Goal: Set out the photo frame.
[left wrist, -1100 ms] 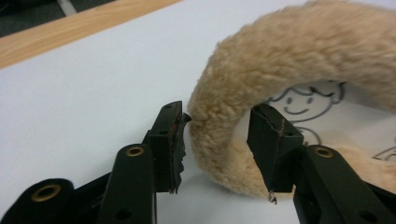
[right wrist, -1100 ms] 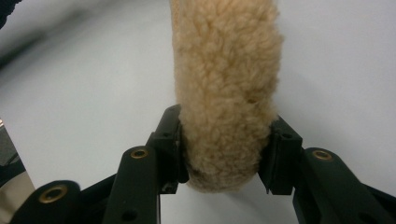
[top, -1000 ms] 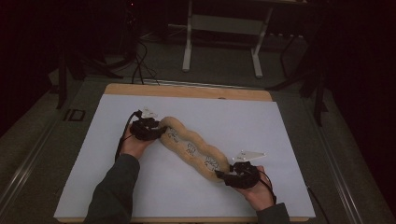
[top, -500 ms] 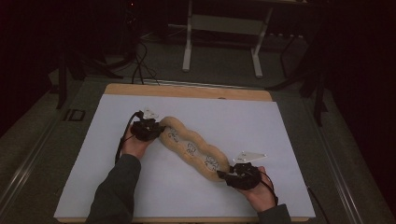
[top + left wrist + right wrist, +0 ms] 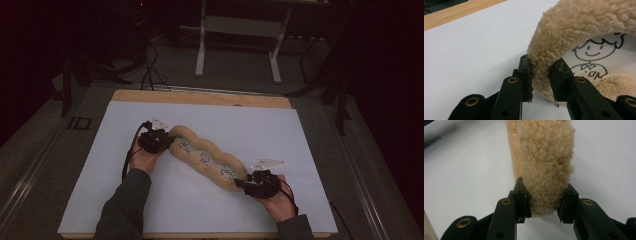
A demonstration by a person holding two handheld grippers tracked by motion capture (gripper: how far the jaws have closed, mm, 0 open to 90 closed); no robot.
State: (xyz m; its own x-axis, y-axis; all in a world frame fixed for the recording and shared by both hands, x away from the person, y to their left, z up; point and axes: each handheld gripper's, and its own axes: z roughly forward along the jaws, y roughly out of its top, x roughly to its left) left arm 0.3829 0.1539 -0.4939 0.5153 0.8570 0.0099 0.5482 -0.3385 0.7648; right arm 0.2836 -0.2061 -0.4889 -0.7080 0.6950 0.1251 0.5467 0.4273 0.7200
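high view: the right gripper (image 5: 244, 184) has slid slightly nearer the table's front edge than a second ago, jaws clamped on the near end of the fleece strip (image 5: 205, 157); farther off, the left gripper (image 5: 167, 141) pinches its far end, the strip lying diagonally on the white sheet (image 5: 300, 150).

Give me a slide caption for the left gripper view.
Left tongs clamp the fleecy tan rim of a plush strip printed with a cartoon face.

white sheet (image 5: 150, 205) open, fleece strip (image 5: 205, 157) across middle
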